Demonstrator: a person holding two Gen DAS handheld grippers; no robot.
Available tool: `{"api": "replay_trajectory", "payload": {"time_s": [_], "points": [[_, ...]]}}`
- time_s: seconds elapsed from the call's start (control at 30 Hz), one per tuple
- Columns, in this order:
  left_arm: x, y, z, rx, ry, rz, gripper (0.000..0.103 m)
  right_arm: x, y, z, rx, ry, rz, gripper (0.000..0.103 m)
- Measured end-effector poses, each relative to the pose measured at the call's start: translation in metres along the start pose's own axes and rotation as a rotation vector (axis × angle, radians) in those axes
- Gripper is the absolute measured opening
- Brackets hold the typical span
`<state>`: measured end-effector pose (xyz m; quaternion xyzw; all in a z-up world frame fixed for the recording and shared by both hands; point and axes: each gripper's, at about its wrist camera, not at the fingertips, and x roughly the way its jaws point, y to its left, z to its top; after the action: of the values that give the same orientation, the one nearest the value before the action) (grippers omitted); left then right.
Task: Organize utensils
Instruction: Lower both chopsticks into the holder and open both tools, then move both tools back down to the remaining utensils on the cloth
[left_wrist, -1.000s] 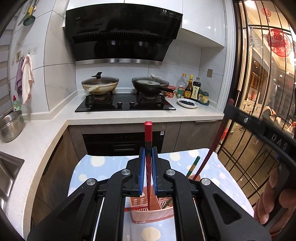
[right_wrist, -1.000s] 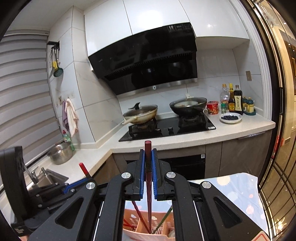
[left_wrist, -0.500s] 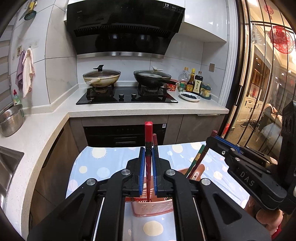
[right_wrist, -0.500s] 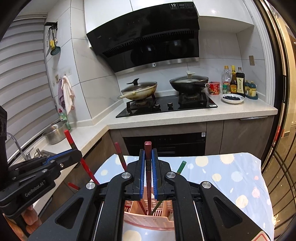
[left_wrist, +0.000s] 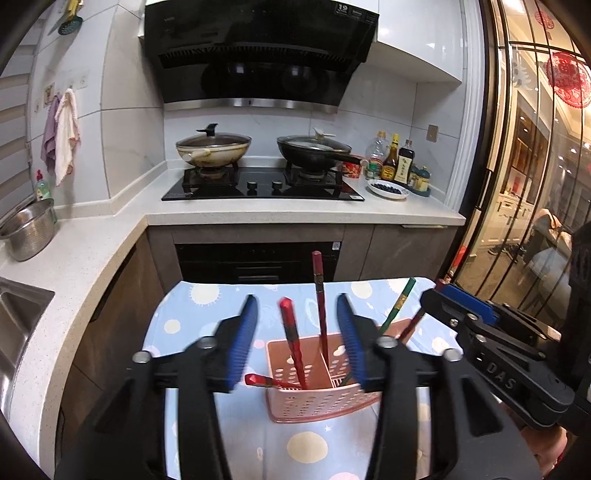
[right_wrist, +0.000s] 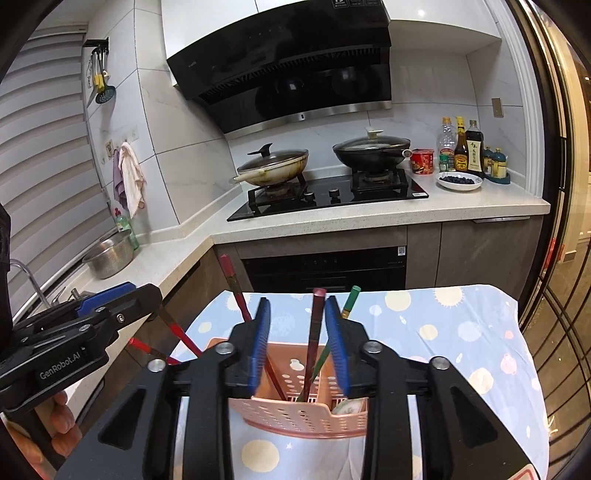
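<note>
Both grippers have let go since the earlier frames: each then pinched a chopstick, and each has just been opening its jaws. Left gripper (left_wrist: 300, 334): pads well apart, touching nothing; two red chopsticks stand free between them, one bright red (left_wrist: 291, 341) leaning left, one dark red (left_wrist: 320, 295) nearly upright. Right gripper (right_wrist: 297, 341): jaws partly open; a maroon chopstick (right_wrist: 314, 332) stands in the gap, clear of both pads as far as can be told. All sticks rest with lower ends in the pink basket (left_wrist: 314, 406). A green chopstick (right_wrist: 349, 302) leans right in it. Basket sits on the dotted blue table (right_wrist: 461, 332) near its front edge, toward the left side. Behind: stove (right_wrist: 332, 195) with two lidded pans.
</note>
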<state>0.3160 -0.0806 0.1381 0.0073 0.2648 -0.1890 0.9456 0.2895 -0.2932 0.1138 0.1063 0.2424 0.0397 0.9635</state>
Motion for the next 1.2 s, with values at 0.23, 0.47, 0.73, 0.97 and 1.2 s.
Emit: {"api": "replay_trajectory", "payload": {"time_s": [0.23,0.47,0.73,0.97,1.2], "points": [[-0.020,0.001,-0.003,-0.014,-0.017,-0.001,0.049,-0.029,0.001,-0.003,0.000,-0.023,0.005,0.035],[-0.045,-0.002,-0.012,-0.011,-0.026,0.001,0.050,-0.066,0.006,-0.009,-0.002,-0.052,0.012,0.036],[-0.077,-0.007,-0.032,-0.013,-0.029,-0.007,0.050,-0.111,0.013,-0.032,-0.037,-0.058,-0.005,0.037],[-0.099,-0.012,-0.069,-0.010,0.014,-0.005,0.050,-0.141,0.009,-0.074,-0.041,-0.015,-0.016,0.037],[-0.110,-0.014,-0.114,-0.001,0.078,0.011,0.052,-0.160,0.006,-0.128,-0.046,0.067,-0.016,0.037]]}}
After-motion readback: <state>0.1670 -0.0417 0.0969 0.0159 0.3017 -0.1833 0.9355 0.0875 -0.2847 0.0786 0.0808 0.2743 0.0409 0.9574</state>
